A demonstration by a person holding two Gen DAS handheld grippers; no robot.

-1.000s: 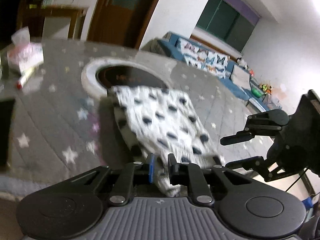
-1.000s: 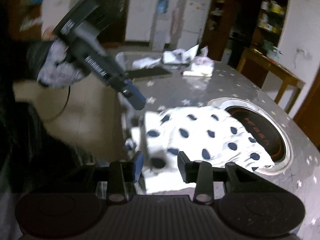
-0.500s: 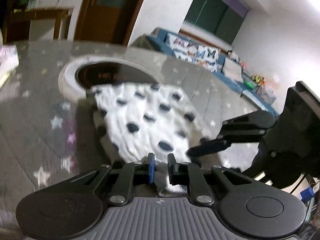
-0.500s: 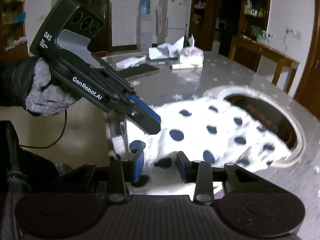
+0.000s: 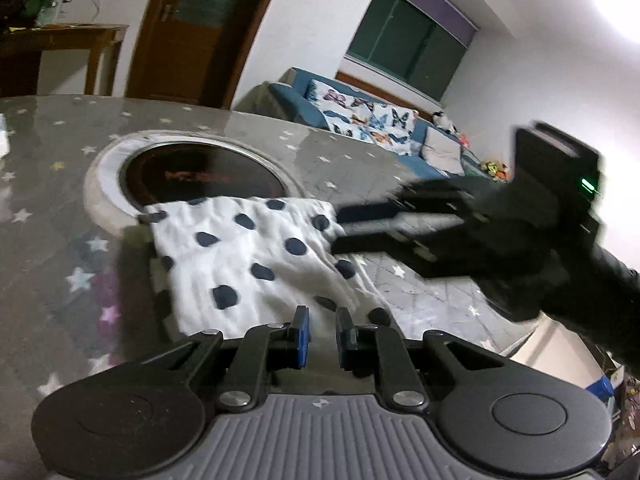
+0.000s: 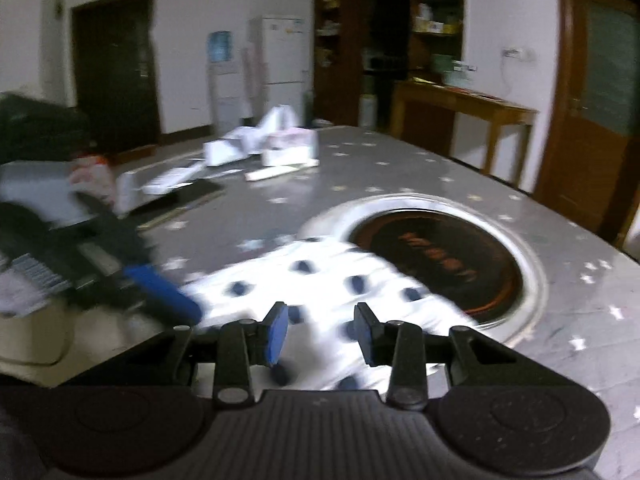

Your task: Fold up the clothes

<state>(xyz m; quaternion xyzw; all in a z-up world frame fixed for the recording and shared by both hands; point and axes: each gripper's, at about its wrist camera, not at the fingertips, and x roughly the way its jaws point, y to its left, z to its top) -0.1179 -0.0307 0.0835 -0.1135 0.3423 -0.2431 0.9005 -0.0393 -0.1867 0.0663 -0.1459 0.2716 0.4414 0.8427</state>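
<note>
White, dark-spotted cloth (image 5: 244,256) lies bunched on the grey starred table (image 5: 56,216), its far edge over the round inset hob (image 5: 200,178). Left gripper (image 5: 322,334) pinches its near edge; right gripper (image 6: 322,334) hangs parted above it. Folding well likely means keeping edges level.

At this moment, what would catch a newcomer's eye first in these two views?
The white cloth with dark dots lies spread on the grey star-patterned table, its far edge overlapping the round burner ring set into the tabletop. In the left wrist view the right gripper comes in blurred from the right, its fingers at the cloth's far corner. The left gripper sits at the cloth's near edge.
</note>
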